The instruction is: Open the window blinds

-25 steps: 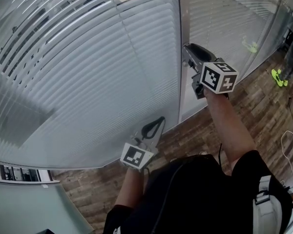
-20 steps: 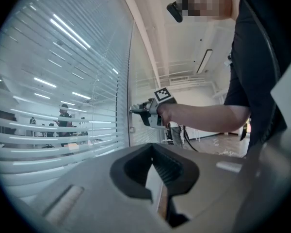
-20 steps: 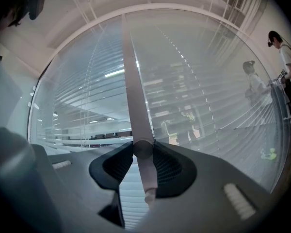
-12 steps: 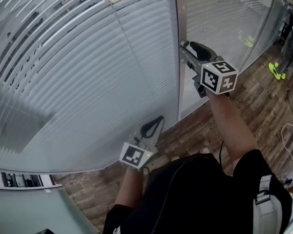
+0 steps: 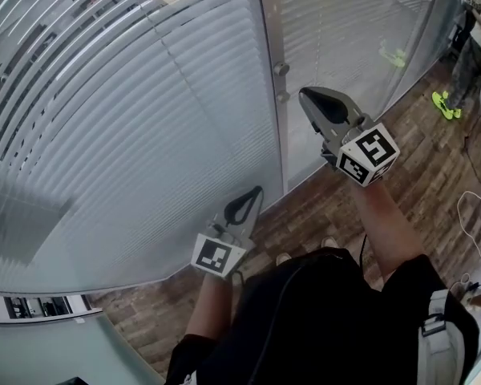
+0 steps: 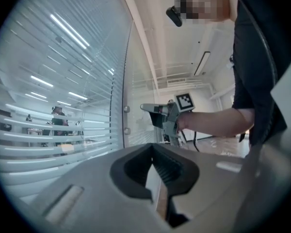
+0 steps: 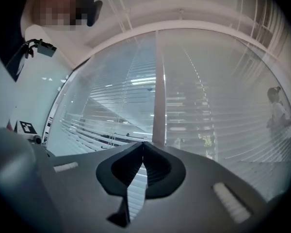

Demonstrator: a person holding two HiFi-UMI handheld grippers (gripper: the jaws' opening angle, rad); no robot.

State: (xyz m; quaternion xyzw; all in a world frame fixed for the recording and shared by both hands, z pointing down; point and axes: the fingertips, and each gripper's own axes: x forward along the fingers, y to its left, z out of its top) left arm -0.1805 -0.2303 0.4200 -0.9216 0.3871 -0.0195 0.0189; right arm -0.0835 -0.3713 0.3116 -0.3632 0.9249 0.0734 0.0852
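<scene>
White slatted blinds (image 5: pixel 144 111) hang behind the glass wall, and their slats are tilted enough that I see through them (image 7: pixel 194 106). Two small round knobs (image 5: pixel 281 70) sit on the metal frame post (image 5: pixel 271 95); they also show in the left gripper view (image 6: pixel 126 109). My right gripper (image 5: pixel 309 95) is held a little right of the post, off the knobs. Its jaws have just been closing and are shut on nothing (image 7: pixel 143 144). My left gripper (image 5: pixel 256 192) is lower, near the glass, shut and empty (image 6: pixel 153 146).
Wood-plank floor (image 5: pixel 321 207) runs along the foot of the glass. A person in bright green shoes (image 5: pixel 445 103) stands at the far right. A white cable (image 5: pixel 473 215) lies on the floor at right. Another person (image 7: pixel 277 111) shows at the right of the right gripper view.
My right gripper has drawn back from the knobs on the frame post toward the right and rolled. The left gripper has stayed where it was.
</scene>
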